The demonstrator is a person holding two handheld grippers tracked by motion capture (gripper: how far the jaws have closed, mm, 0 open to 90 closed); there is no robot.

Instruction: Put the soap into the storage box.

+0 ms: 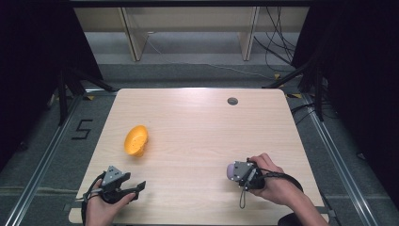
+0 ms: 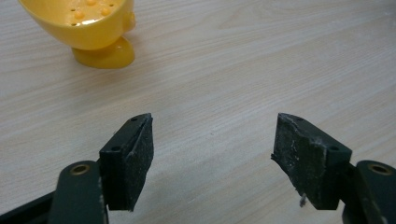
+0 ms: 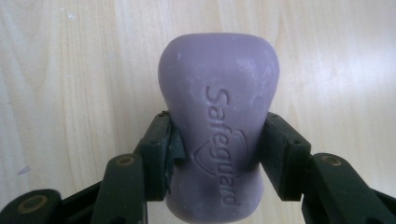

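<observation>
Soap (image 3: 217, 135), a purple bar stamped "Safeguard", waisted in the middle, sits clamped at that waist in the right claw (image 3: 217, 154), near the bench's (image 1: 197, 122) near right edge and over bare wood. Going left to right: the left claw (image 1: 136, 187) lies low at the near left corner in the left hand (image 1: 101, 205), pointing right, jaws spread wide with nothing between them. Beyond it, at far left, an orange dish (image 1: 136, 140) stands on its foot. The right hand (image 1: 275, 183) holds its claw pointing left, the soap (image 1: 231, 170) sticking out past the jaws.
</observation>
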